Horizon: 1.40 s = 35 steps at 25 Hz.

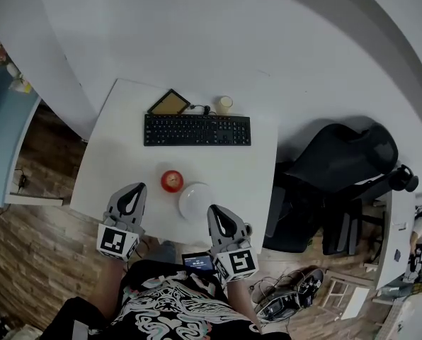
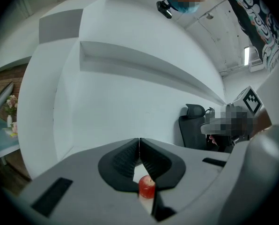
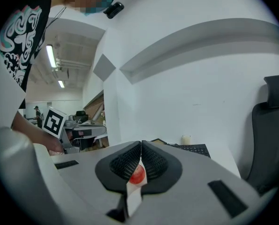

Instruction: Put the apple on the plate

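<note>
A red apple (image 1: 171, 180) sits on the white table (image 1: 126, 119), just left of a white plate (image 1: 197, 201) near the table's front edge. My left gripper (image 1: 133, 190) hovers at the front left, its jaws shut and empty, a short way left of the apple. My right gripper (image 1: 217, 211) is shut too, empty, at the plate's right front rim. In the left gripper view the apple (image 2: 147, 187) shows beyond the closed jaw tips. The right gripper view shows the apple (image 3: 137, 174) farther off behind its closed jaws.
A black keyboard (image 1: 197, 129) lies across the table's far half, with a brown-faced tablet (image 1: 170, 103) and a small cup (image 1: 224, 104) behind it. A black office chair (image 1: 331, 183) stands right of the table. White wall behind; wooden floor to the left.
</note>
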Tool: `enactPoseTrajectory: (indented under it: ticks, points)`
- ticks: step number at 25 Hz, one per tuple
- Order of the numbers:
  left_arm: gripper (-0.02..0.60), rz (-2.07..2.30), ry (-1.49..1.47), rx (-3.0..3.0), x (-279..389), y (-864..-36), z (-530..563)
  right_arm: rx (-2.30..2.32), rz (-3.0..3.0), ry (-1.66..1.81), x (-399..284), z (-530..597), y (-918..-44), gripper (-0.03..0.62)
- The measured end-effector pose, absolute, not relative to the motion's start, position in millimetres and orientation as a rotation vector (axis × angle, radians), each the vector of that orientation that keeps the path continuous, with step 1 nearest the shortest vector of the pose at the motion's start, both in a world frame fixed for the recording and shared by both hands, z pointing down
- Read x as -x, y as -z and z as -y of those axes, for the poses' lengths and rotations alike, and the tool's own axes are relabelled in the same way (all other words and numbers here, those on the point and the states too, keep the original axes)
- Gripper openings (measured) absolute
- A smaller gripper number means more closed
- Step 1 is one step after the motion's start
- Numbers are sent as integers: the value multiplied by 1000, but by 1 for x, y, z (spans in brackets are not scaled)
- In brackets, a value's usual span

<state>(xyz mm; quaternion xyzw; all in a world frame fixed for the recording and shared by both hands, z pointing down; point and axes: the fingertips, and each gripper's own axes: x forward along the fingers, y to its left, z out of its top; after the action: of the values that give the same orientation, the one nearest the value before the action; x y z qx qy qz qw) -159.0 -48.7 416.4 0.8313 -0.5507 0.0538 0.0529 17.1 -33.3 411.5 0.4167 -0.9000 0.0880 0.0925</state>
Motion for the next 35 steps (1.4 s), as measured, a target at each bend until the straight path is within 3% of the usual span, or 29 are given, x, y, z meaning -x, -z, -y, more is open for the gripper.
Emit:
enactPoseTrajectory:
  ticks: [35]
  points:
    - [17,1579,-223,-2495,169,-458,78,-1185,2575,-273,2,62,-445,29]
